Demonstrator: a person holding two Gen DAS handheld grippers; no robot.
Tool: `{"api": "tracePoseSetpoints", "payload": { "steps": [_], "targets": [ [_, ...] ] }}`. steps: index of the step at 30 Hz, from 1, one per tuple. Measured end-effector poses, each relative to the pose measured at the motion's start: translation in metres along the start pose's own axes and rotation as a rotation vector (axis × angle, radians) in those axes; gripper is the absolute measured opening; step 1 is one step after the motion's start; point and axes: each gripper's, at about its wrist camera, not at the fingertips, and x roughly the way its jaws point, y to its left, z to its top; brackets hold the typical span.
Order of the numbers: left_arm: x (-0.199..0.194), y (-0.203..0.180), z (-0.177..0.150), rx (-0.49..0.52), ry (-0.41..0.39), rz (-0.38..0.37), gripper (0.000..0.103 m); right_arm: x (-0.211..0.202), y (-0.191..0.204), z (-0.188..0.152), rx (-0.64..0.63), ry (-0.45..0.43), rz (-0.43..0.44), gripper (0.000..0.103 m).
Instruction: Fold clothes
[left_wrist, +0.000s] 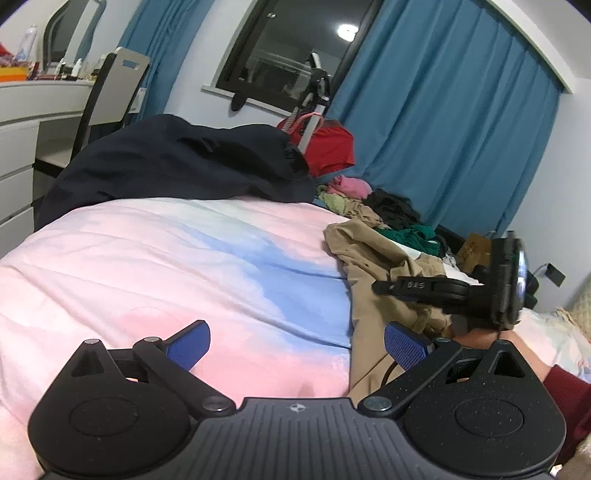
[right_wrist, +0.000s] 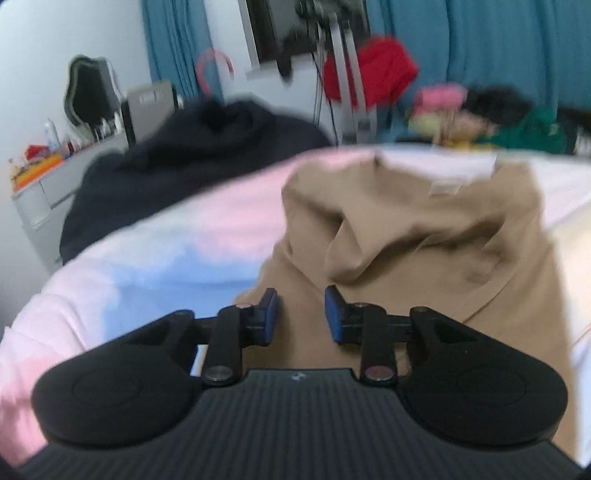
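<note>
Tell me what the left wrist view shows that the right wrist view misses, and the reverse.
Only the left wrist view shows the right gripper from the side over the crumpled tan cotton garment, a dark red sleeve and the left gripper, open wide over the pink-and-blue quilt.

Only the right wrist view shows the tan garment's neckline and label, and the right gripper's jaws apart just above the cloth.

Both show the navy garment heap, red cloth and blue curtains.

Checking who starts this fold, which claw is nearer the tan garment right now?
Right. The right claw hangs directly over the tan garment, jaws apart. The left claw sits beside it, mostly over the pink and blue quilt.
</note>
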Motion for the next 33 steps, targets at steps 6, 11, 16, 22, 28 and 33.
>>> {"api": "tracePoseSetpoints", "payload": {
  "steps": [6,11,16,22,28,33],
  "targets": [
    [0.002,0.012,0.002,-0.058,0.013,0.0,0.102,0.024,-0.025,0.033,0.168,-0.083,-0.131,0.029],
    [0.008,0.012,0.0,-0.05,0.025,-0.005,0.102,0.041,-0.057,0.064,0.195,-0.16,-0.325,0.031],
    [0.018,0.0,-0.006,0.014,0.045,-0.034,0.101,0.033,-0.084,0.075,0.227,-0.197,-0.401,0.035],
    [0.016,-0.016,-0.01,0.079,0.02,-0.057,0.101,-0.036,-0.065,0.062,0.221,-0.208,-0.329,0.09],
    [-0.01,-0.033,-0.012,0.155,-0.039,-0.058,0.101,-0.141,-0.01,0.032,0.164,-0.246,-0.256,0.091],
    [-0.046,-0.045,-0.017,0.199,-0.053,-0.057,0.101,-0.23,0.03,-0.02,0.171,-0.276,-0.185,0.091]
  ]
}}
